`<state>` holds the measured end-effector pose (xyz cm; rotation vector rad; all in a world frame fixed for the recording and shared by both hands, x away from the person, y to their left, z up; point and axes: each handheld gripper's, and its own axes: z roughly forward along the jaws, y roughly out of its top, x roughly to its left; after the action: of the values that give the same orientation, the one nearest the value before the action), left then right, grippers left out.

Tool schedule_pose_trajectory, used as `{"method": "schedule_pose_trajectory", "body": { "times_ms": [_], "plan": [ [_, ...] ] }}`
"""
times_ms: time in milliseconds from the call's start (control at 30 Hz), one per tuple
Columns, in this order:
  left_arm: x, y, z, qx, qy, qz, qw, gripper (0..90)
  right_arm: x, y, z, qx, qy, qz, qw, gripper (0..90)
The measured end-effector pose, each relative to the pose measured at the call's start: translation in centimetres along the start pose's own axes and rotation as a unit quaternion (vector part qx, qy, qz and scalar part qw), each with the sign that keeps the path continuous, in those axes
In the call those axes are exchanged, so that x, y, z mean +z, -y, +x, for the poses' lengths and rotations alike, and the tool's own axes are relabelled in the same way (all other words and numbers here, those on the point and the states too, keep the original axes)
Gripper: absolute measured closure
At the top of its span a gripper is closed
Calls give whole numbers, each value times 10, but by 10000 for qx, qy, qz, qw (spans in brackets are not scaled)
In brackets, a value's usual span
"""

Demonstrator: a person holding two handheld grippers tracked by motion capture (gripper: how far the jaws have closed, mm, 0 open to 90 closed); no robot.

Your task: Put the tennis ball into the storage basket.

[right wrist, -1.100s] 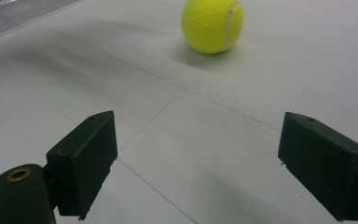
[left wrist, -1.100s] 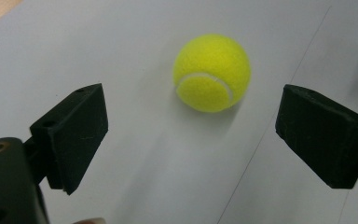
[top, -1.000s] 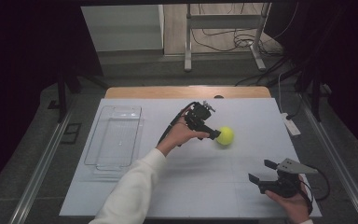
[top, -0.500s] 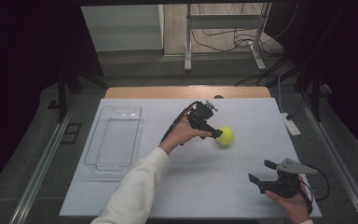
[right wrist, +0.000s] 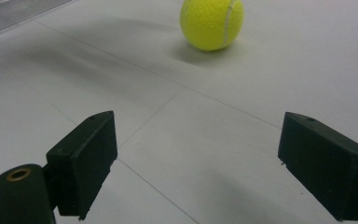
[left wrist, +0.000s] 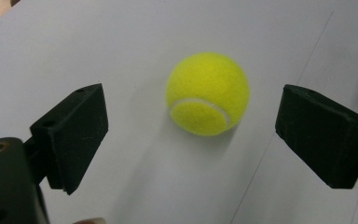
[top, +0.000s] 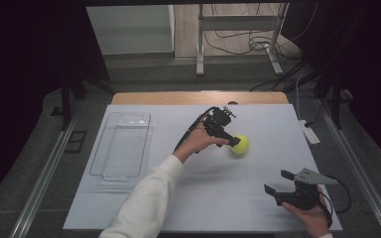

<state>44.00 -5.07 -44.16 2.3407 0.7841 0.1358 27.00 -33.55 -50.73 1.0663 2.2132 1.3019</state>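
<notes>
**Left gripper at the ball, jaws spread**

My left gripper [left wrist: 191, 135] is released: in its own view the two black jaws stand wide apart, and the tennis ball [left wrist: 208, 93] sits on the white table top between and just beyond them, touching neither. From the high view I see the same gripper [top: 223, 130] angled down toward the ball [top: 239, 144], its tips just beside it; whether they touch there I cannot tell. The ball rests on the table [top: 228, 198], right of centre.

My right gripper [right wrist: 196, 163] is also released, jaws wide with nothing between them. It looks across bare table at the ball [right wrist: 211, 23], which lies well ahead. In the high view it [top: 282, 182] sits near the front right corner, held in the hand [top: 310, 215], well apart from the ball.

A clear plastic tray [top: 124, 146] lies on the left part of the table, far from both grippers.
</notes>
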Motion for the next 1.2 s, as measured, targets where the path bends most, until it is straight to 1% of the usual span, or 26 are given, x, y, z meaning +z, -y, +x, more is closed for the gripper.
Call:
{"method": "schedule_pose_trajectory", "body": {
  "times_ms": [100,167,533,767,833,933,1033,1200],
  "plan": [
    [4,-2,0,-16,31,6,10000,105,-1,0,0,5,25,-7,10000,119],
    [7,-3,0,-9,33,24,10000,105,0,0,-1,34,1,-14,10000,119],
    [18,-7,-1,-14,97,106,9999,98,0,0,-1,22,-13,-25,10000,119],
    [25,-9,-2,27,119,188,9997,95,0,0,-2,35,-15,-21,10000,119],
    [27,-10,-2,-19,136,170,9998,94,0,0,-2,31,-15,-19,10000,119],
    [30,-10,-1,12,141,215,9997,93,0,0,-2,26,-17,-20,10000,119],
    [34,-10,0,-5,154,270,9995,91,0,0,-2,18,-16,-18,10000,119],
    [39,-10,0,-36,167,295,9994,91,0,0,-2,8,-18,-19,10000,119]
  ]
}}
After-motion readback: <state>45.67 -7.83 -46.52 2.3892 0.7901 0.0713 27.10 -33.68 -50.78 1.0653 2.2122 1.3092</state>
